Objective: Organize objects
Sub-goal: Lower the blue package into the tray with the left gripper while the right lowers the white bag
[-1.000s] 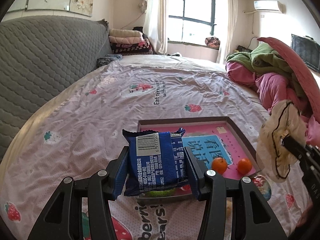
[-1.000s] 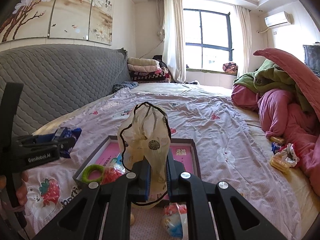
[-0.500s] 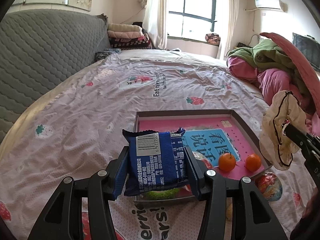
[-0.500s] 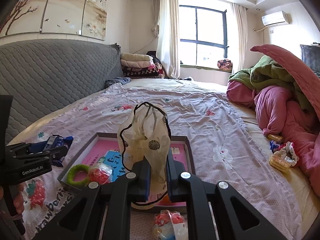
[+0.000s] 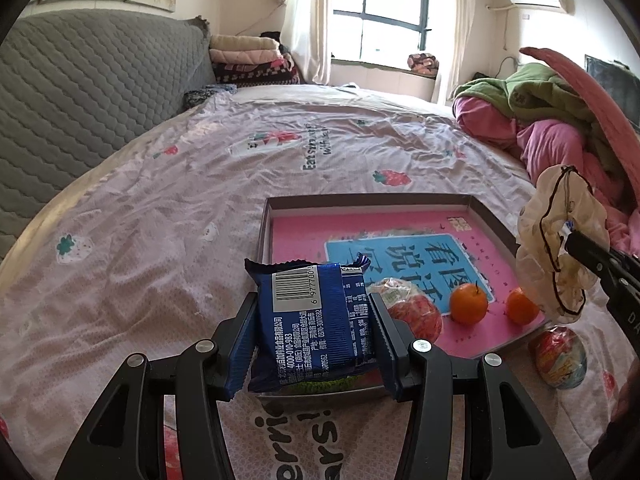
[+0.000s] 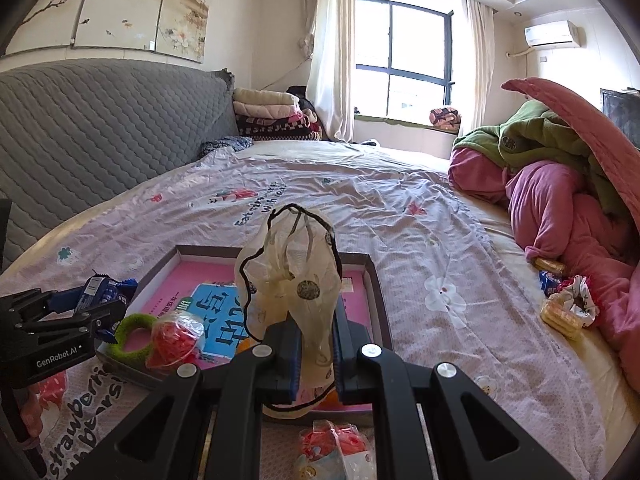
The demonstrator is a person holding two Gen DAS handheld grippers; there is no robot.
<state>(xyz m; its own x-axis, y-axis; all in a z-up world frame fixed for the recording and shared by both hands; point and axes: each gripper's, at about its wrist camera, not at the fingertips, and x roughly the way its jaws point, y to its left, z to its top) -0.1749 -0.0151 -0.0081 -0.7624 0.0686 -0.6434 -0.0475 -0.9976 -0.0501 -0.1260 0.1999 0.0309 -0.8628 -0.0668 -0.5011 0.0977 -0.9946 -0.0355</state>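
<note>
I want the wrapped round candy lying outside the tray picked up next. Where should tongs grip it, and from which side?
Grip the wrapped round candy across its widest middle, coming from above. It lies on the bedsheet just outside the tray corner, so a low sideways approach would likely bump the tray wall, and its rounded shape may slip off-centre.

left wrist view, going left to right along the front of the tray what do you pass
blue snack packet in the left gripper → red wrapped snack → first orange → second orange → cream scrunchie held by the right gripper
</note>
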